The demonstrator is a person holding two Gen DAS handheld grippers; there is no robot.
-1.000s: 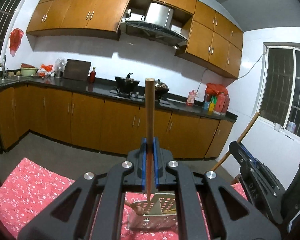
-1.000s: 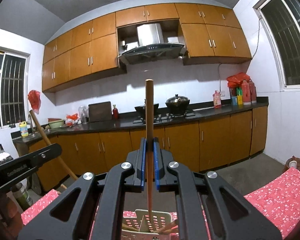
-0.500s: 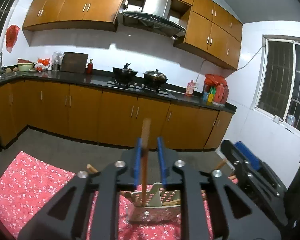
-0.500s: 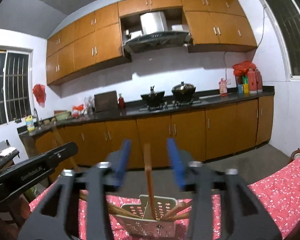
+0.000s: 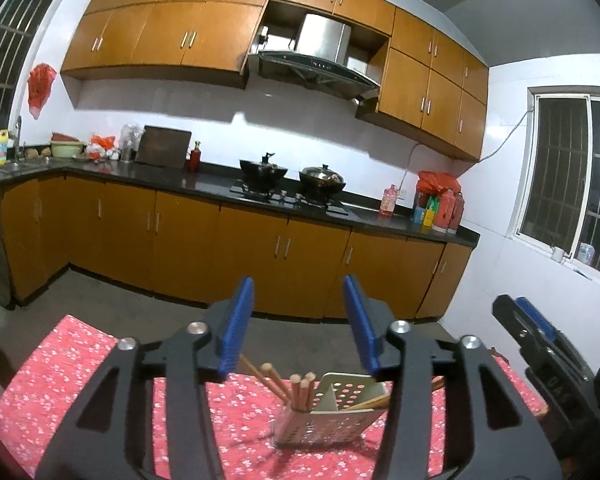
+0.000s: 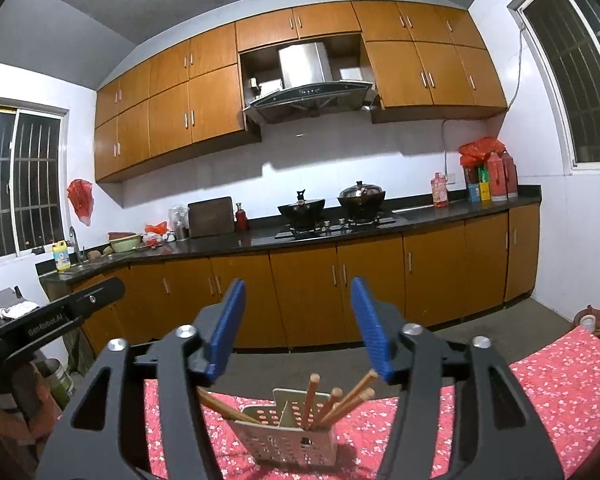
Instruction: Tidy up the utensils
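A white perforated utensil holder [image 5: 332,412] stands on the red flowered tablecloth [image 5: 60,376], with several wooden chopsticks [image 5: 300,392] leaning in it. It also shows in the right wrist view [image 6: 288,436] with its chopsticks [image 6: 336,400]. My left gripper [image 5: 300,324] is open and empty above and just behind the holder. My right gripper [image 6: 300,328] is open and empty above it too. The right gripper shows at the right edge of the left wrist view [image 5: 540,344]; the left one at the left edge of the right wrist view [image 6: 60,316].
The table's far edge gives onto a grey floor [image 5: 100,292]. Orange cabinets [image 5: 260,256] run under a dark counter with two pots on a stove [image 5: 292,184]. A brown jar [image 6: 592,320] stands beyond the table's right corner.
Both grippers were shut on upright chopsticks a second ago. Both have opened wide, and the chopsticks have dropped into the holder.
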